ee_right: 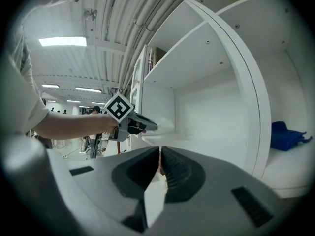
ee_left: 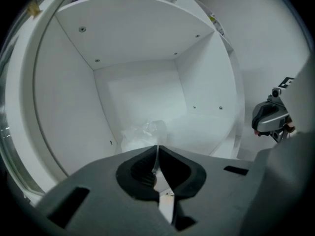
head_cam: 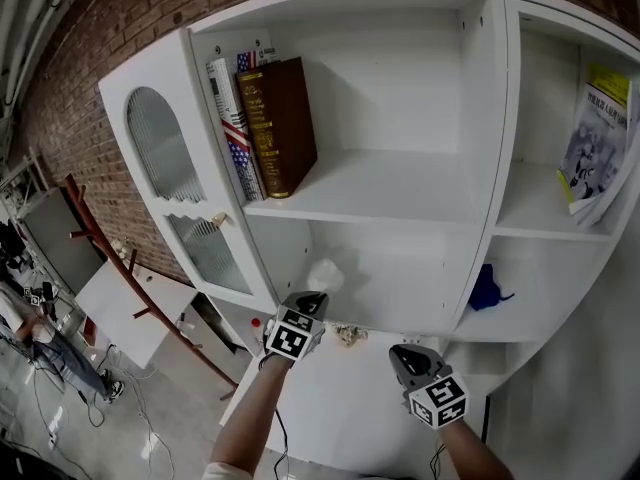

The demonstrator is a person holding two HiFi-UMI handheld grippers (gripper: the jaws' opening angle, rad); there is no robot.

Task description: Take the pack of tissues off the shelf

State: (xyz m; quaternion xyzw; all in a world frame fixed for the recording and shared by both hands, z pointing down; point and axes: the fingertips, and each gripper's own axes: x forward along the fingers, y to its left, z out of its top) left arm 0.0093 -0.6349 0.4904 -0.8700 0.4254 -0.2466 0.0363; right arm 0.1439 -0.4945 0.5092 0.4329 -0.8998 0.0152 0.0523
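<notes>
The pack of tissues [head_cam: 326,273], a small clear-wrapped white bundle, lies at the front left of the lower shelf compartment [head_cam: 400,268]. My left gripper [head_cam: 312,296] reaches in from below and is shut on a thin edge of its wrapper. In the left gripper view the film runs between the closed jaws of my left gripper [ee_left: 157,150], and the pack [ee_left: 142,132] lies just beyond them. To the right, lower and outside the shelf, my right gripper [head_cam: 400,351] is shut on nothing. In the right gripper view my right gripper [ee_right: 160,152] points at the left gripper [ee_right: 132,122].
Books [head_cam: 265,128] stand on the shelf above. A magazine [head_cam: 595,138] leans in the upper right compartment, with a blue cloth [head_cam: 487,288] below it. The glass-panelled cabinet door [head_cam: 170,168] stands open at the left. A small crumpled object [head_cam: 350,334] lies on the white surface below.
</notes>
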